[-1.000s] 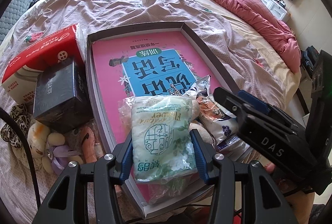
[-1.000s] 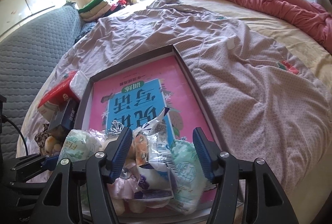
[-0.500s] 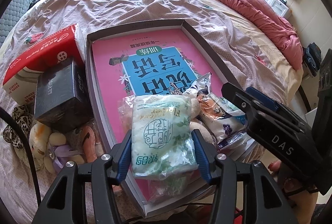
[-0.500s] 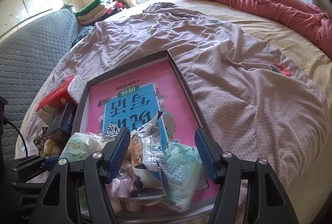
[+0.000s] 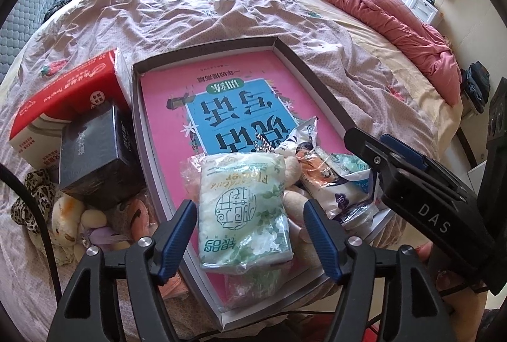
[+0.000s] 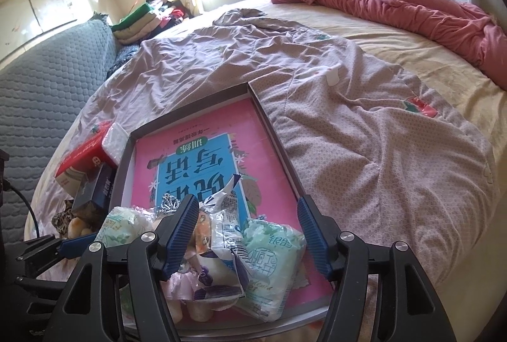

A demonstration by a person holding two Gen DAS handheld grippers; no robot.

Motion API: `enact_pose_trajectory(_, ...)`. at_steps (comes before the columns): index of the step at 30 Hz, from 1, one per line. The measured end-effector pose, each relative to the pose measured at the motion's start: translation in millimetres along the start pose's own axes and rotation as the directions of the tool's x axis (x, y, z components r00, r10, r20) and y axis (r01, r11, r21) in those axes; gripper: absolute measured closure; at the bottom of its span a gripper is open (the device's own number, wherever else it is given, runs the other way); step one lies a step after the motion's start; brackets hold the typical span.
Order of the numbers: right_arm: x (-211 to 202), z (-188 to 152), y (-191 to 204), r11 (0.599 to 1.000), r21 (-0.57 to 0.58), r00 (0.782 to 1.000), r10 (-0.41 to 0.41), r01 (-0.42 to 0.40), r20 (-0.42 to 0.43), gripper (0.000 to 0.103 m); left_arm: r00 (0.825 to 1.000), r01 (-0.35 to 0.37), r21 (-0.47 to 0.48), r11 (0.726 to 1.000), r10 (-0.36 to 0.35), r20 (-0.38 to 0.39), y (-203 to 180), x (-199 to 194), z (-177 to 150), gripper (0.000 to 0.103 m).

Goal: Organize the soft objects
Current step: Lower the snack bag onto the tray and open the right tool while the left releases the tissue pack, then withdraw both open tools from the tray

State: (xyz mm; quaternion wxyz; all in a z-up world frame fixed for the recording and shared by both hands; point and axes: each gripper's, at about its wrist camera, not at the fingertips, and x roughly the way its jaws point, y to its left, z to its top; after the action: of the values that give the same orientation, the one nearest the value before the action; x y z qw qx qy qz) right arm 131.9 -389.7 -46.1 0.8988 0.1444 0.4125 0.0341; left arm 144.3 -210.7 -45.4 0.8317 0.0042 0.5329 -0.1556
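Note:
A shallow grey box [image 5: 202, 52] with a pink book in it lies on the bed. At its near end lie a green tissue pack [image 5: 242, 209], a white snack bag [image 5: 329, 180] and a plush toy [image 5: 293, 171]. My left gripper [image 5: 250, 234] is open, its blue fingers either side of the tissue pack, not touching it. My right gripper [image 6: 247, 234] is open above the snack bag [image 6: 226, 237] and a second green tissue pack [image 6: 272, 262]. Each gripper shows in the other's view: the right one in the left wrist view [image 5: 412, 183], the left one in the right wrist view [image 6: 63, 247].
Left of the box stand a red tissue carton [image 5: 66, 101] and a black box [image 5: 95, 158], with plush toys [image 5: 76, 224] and a leopard scrunchie [image 5: 35, 193] in front. A rumpled mauve sheet [image 6: 348, 120] and a red quilt [image 6: 396, 6] cover the bed.
My left gripper's fingers have opened wider and let go of the green tissue pack, which now rests in the box. Both grippers have drawn back slightly.

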Motion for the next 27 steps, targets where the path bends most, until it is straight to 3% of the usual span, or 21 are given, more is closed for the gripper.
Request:
enact_pose_trajectory(2, -2.7, 1.5, -1.6, 1.000, 0.007, 1.000, -0.002, 0.002, 0.008, 0.030, 1.000, -0.004, 0.000, 1.000, 0.004, 0.012, 0.7, -3.4, 0.6, 0.031)
enact_pose_trajectory(27, -33.4, 7.9, 12.0, 0.999, -0.023, 0.996, -0.038, 0.040, 0.078, 0.027, 0.992, -0.056, -0.025, 0.998, 0.059, 0.112, 13.0, -54.1, -7.7, 0.024)
